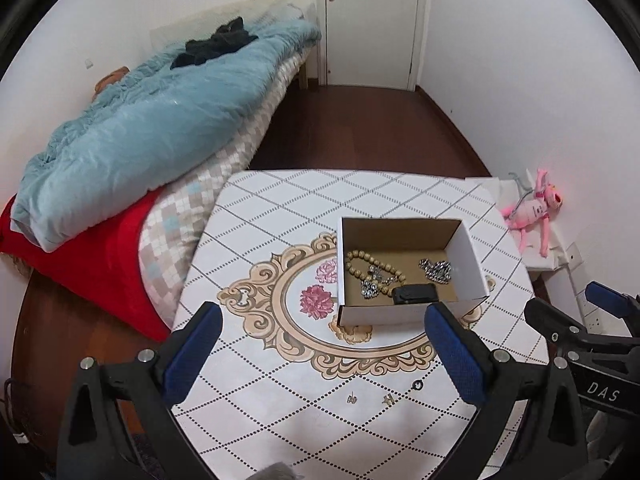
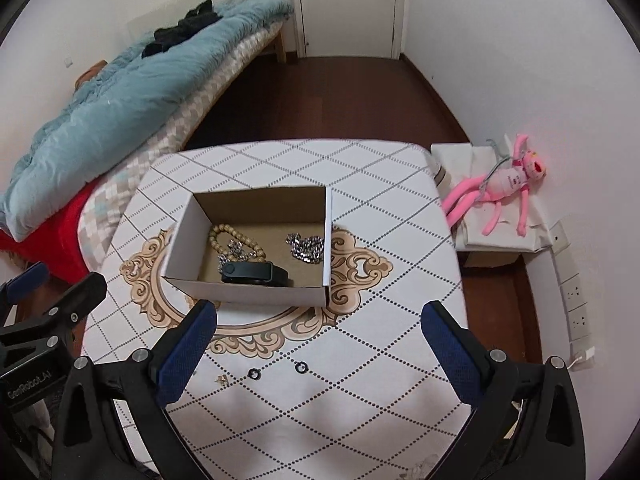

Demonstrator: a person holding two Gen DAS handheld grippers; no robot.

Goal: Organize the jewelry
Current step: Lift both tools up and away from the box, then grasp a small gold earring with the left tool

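An open white cardboard box (image 1: 472, 264) (image 2: 180, 236) stands on the patterned table (image 1: 280, 224) (image 2: 380, 208). Inside lie a wooden bead bracelet (image 1: 356, 264) (image 2: 224, 232), a silver chain (image 1: 436, 269) (image 2: 306, 249), another silver piece (image 1: 374, 282) and a black band (image 1: 414, 294) (image 2: 256, 273). Two small black rings (image 2: 254, 374) (image 2: 300, 367) and small earrings (image 1: 351, 399) (image 1: 387, 399) lie loose on the table near me; one ring shows in the left view (image 1: 417, 385). My left gripper (image 1: 322, 344) and right gripper (image 2: 318, 340) are both open and empty, above the table's near side.
A bed with a blue quilt (image 1: 152, 120) and red cover (image 1: 92, 256) lies left of the table. A pink plush toy (image 2: 504, 184) rests on a low white stand at the right wall. Wall sockets (image 2: 574, 304) are at the right. A door (image 1: 372, 20) is at the back.
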